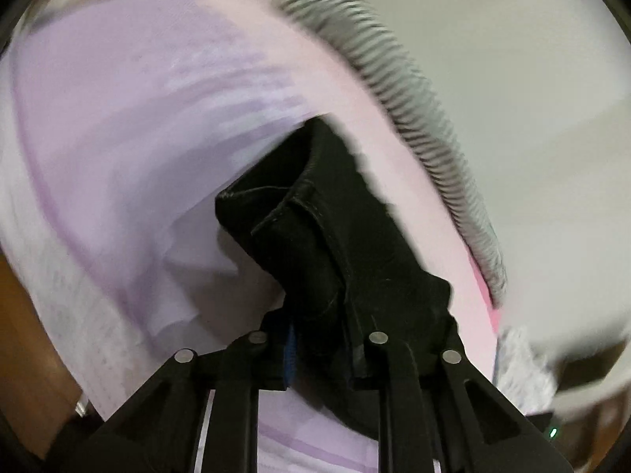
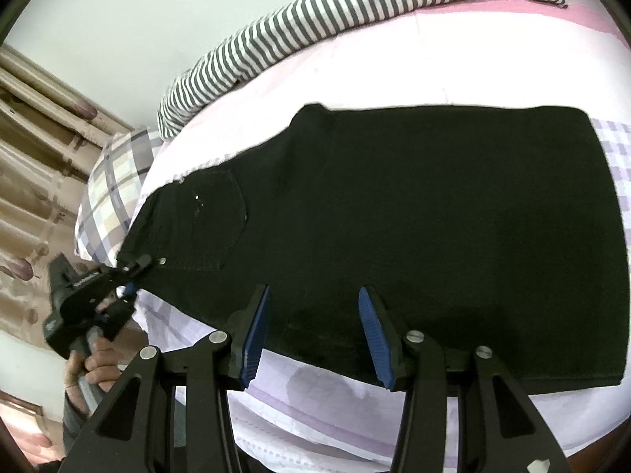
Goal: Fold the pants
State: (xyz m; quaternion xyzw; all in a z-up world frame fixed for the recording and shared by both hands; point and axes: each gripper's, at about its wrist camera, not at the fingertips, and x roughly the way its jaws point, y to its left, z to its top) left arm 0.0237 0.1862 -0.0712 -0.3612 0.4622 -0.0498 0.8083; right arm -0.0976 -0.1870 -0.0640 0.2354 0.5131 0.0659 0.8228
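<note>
The black pants (image 2: 414, 228) lay flat and folded on the bed (image 2: 394, 71), which had a pale pink and purple checked sheet. There was bare sheet behind the pants, up to a striped blanket (image 2: 315, 12) bunched along the far side, and a thin strip of sheet in front before the bed's near edge. A checked pillow (image 2: 110, 181) sat just past the left end of the pants, beside a brown curtain (image 2: 35, 149). The left gripper (image 2: 134, 276) was clamped on the waist corner of the pants at the left edge, and a hand (image 2: 94, 362) held its handle. The right gripper (image 2: 315, 331) hung over the near edge of the pants with its blue pads (image 2: 256, 335) apart and nothing squeezed between them. The left wrist view was blurry; it showed the black cloth bunched up and pinched tight between the left gripper's fingers, lifted off the sheet. Only the right wrist view showed the whole pants and where each edge lay.
</note>
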